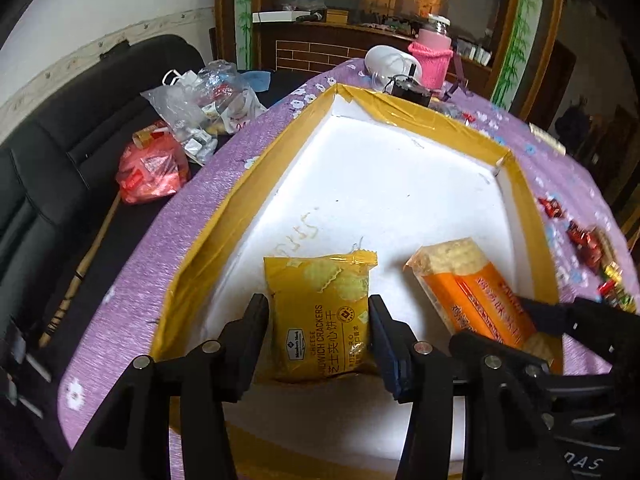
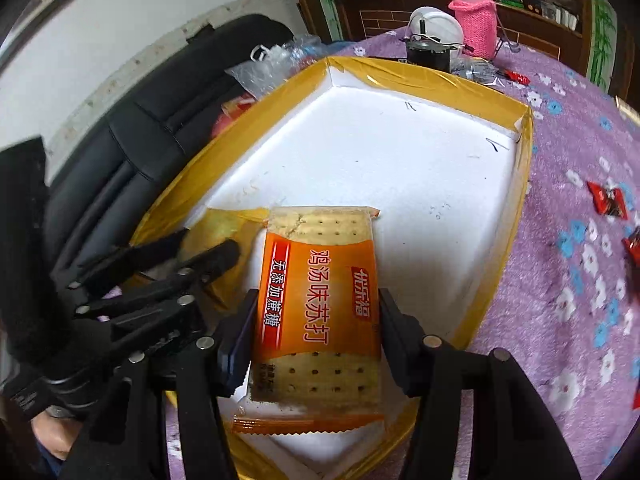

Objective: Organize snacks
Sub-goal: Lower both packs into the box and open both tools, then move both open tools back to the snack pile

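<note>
A white foam tray with a yellow-taped rim (image 1: 420, 112) (image 2: 420, 76) lies on the purple flowered tablecloth. A yellow cheese sandwich cracker packet (image 1: 320, 320) rests flat on the tray's near floor. My left gripper (image 1: 318, 312) straddles it, its fingers beside the packet's edges without squeezing it. My right gripper (image 2: 316, 308) is shut on an orange soda cracker packet (image 2: 320, 300) just above the tray's near right part. In the left wrist view this orange packet (image 1: 472, 292) slants down to the right of the yellow one. The left gripper (image 2: 200, 248) shows at the left of the right wrist view.
Red wrapped candies (image 1: 580, 236) (image 2: 608, 200) lie on the cloth right of the tray. Beyond the tray stand a pink-sleeved bottle (image 1: 434, 60), a white mask (image 1: 390, 62) and a small black object (image 2: 430, 54). Plastic bags of snacks (image 1: 200, 112) sit on a black sofa (image 1: 60, 168) at the left.
</note>
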The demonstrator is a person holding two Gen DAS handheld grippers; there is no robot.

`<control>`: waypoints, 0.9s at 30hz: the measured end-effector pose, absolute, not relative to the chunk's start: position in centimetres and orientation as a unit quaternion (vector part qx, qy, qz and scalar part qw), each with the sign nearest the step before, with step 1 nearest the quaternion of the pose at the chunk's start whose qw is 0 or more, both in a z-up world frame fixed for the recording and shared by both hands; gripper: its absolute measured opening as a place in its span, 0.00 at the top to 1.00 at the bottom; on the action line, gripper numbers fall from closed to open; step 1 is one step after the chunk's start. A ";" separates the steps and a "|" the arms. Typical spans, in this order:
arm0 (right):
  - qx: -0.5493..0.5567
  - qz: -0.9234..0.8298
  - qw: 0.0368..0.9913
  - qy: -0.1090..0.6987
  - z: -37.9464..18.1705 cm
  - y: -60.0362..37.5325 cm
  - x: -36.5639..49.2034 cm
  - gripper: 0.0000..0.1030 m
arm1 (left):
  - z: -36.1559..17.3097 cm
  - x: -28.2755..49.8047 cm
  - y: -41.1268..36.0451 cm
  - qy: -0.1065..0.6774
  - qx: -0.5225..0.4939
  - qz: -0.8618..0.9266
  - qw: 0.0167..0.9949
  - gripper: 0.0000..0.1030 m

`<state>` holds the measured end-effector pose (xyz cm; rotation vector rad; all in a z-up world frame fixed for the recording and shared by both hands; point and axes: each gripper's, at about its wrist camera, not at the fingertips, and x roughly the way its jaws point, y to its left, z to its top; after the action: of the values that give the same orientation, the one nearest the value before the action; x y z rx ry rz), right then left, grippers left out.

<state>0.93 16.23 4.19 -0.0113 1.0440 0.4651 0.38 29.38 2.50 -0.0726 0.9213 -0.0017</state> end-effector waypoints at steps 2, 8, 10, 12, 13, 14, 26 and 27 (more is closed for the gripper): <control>-0.012 0.218 0.842 0.493 4.1 16.4 0.8 0.46 | 2.4 0.3 29.5 0.444 -0.033 -0.003 0.895 0.48; -0.039 0.213 0.846 0.487 3.8 16.9 0.7 0.46 | 2.4 0.2 30.2 0.447 -0.042 -0.002 0.893 0.45; -0.046 0.211 0.846 0.487 3.8 17.0 0.6 0.46 | 2.5 0.2 30.4 0.448 -0.044 0.000 0.893 0.42; -0.052 0.211 0.846 0.487 3.8 17.0 0.7 0.46 | 2.5 0.3 30.5 0.451 -0.047 -0.002 0.891 0.42; -0.051 0.212 0.846 0.487 3.9 17.0 0.7 0.46 | 2.5 0.4 30.4 0.453 -0.048 -0.003 0.890 0.41; -0.051 0.212 0.846 0.486 3.9 16.9 0.6 0.46 | 2.5 0.4 30.4 0.454 -0.048 -0.003 0.890 0.41; 0.013 0.237 0.866 0.440 7.1 13.6 -0.7 0.46 | 4.7 -0.5 30.3 0.430 -0.096 -0.040 0.897 0.30; 0.022 0.237 0.867 0.437 7.4 13.0 -0.9 0.46 | 5.0 -0.6 30.1 0.427 -0.096 -0.043 0.898 0.30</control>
<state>-0.86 12.99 7.40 0.0455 0.9144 0.4962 -0.60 30.12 4.97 -0.1986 0.8835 -0.0885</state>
